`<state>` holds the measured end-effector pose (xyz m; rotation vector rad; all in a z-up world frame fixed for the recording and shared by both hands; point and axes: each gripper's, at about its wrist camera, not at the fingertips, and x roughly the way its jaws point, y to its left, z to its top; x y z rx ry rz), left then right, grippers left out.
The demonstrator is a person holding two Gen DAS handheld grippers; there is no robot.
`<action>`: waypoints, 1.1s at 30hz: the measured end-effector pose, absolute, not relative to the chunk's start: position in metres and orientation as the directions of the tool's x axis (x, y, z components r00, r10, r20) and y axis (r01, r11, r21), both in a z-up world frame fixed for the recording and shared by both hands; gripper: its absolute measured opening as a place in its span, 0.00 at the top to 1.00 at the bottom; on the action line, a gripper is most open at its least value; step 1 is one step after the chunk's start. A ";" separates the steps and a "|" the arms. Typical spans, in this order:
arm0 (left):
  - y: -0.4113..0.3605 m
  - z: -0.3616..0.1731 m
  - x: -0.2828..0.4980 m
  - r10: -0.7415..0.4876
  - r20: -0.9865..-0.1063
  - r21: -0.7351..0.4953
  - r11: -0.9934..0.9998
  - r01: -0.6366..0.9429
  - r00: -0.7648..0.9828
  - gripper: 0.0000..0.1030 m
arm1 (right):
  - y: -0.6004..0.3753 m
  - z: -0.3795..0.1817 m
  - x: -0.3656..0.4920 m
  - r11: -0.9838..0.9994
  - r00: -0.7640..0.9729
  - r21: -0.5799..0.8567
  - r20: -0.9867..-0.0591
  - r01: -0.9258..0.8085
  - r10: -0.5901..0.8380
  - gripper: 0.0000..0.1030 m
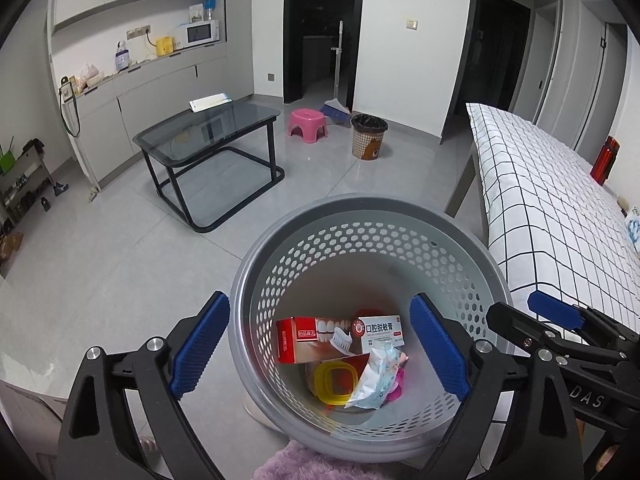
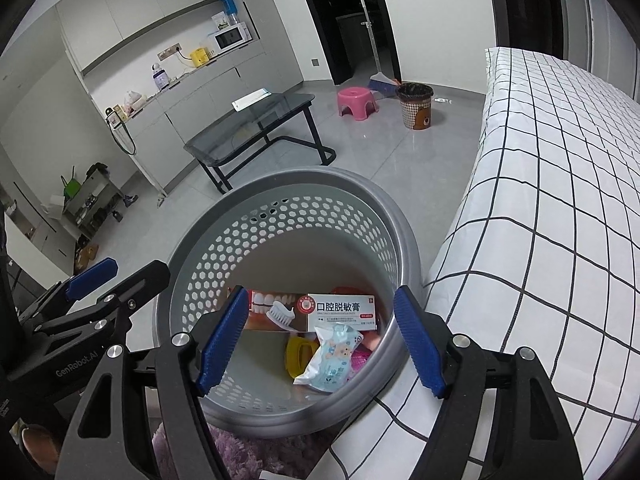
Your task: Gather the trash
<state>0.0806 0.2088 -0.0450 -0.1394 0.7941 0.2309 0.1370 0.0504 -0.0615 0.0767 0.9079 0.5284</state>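
Observation:
A grey perforated waste basket [image 1: 360,216] [image 2: 280,188] stands on the floor beside the bed. Inside lie a red and white toothpaste box [image 1: 320,338] [image 2: 340,312], a yellow lid [image 1: 334,380] [image 2: 298,354], a pale blue wet-wipe packet [image 1: 378,376] [image 2: 332,360] and something pink. My left gripper [image 1: 320,356] is open and empty above the basket's near side. My right gripper [image 2: 320,344] is open and empty above the basket too. The right gripper shows at the right in the left wrist view [image 1: 560,320]; the left one shows at the left in the right wrist view [image 2: 100,284].
A bed with a white checked sheet [image 1: 540,200] [image 2: 560,200] lies on the right. A glass coffee table [image 1: 208,128] [image 2: 256,128], a pink stool [image 1: 306,120] [image 2: 356,100] and a brown bin [image 1: 368,136] [image 2: 416,106] stand further off. A purple rug [image 1: 304,464] lies below.

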 end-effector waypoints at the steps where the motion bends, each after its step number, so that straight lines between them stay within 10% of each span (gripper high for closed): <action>1: 0.208 -0.045 0.080 0.154 -0.719 -0.035 0.966 -0.257 0.678 0.11 | 0.050 -0.061 0.136 0.871 0.499 0.280 -0.731 -0.403 0.466 0.30; 33: 0.214 -0.049 0.081 0.175 -0.745 -0.030 0.955 -0.294 0.644 0.06 | 0.048 -0.062 0.125 0.875 0.503 0.286 -0.729 -0.392 0.464 0.30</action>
